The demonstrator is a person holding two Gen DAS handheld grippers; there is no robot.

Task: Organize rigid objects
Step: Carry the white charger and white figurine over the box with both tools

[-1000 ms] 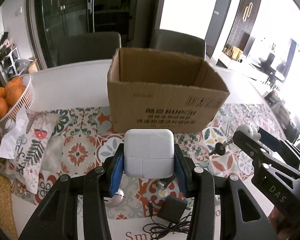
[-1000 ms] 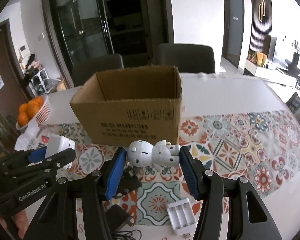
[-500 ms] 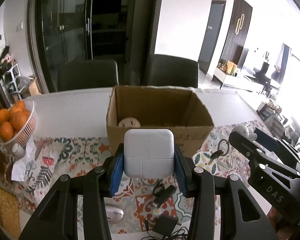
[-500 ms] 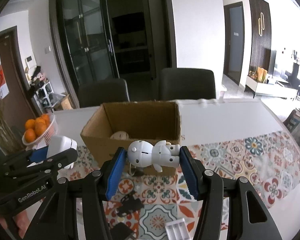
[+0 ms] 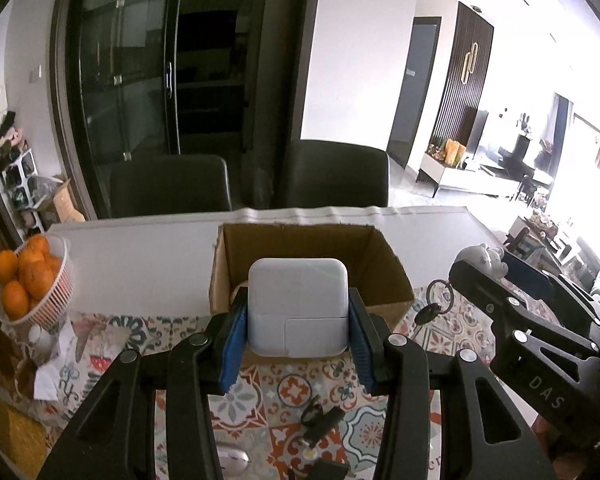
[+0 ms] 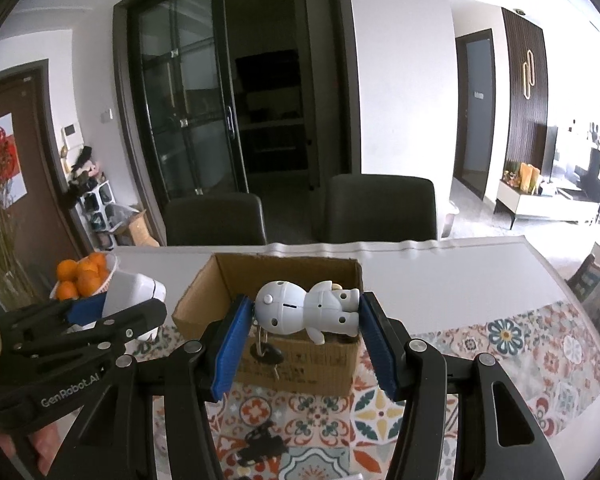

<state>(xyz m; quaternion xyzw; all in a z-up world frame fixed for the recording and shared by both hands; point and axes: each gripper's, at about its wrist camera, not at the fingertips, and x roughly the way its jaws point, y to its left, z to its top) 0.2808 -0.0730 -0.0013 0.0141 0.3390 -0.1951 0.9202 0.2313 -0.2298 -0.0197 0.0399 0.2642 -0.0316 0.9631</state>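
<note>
A: Left gripper [image 5: 298, 334]?
B: Clamped on a white charger [image 5: 298, 306], blue pads [image 5: 232, 350] pressing both sides. Held upright, up off the table, in front of the box [image 5: 384, 276] and overlapping its near wall in the left view.
A: Right gripper [image 6: 305, 330]?
B: Closed on a small white figure [image 6: 306, 312], lying sideways between the pads, head toward the left pad, feet toward the right. Key [image 6: 269, 354] dangling on a ring under the head.
A: And the box?
B: Open, brown cardboard, standing on a patterned cloth [image 6: 500, 344] over a white table [image 5: 140, 264]. Seen past both held things, beyond them.
A: Anything inside?
B: Cannot tell; interior mostly hidden behind the charger and the figure.
A: Loose things on the cloth?
B: Black adapter [image 5: 324, 426] near the camera, below the left fingers. Something pale and rounded to its left, too cropped to name.
A: Elsewhere?
B: Basket of oranges [image 5: 28, 276] at the table's left edge, well apart from the box. Two dark chairs [image 6: 216, 220] behind the table.
</note>
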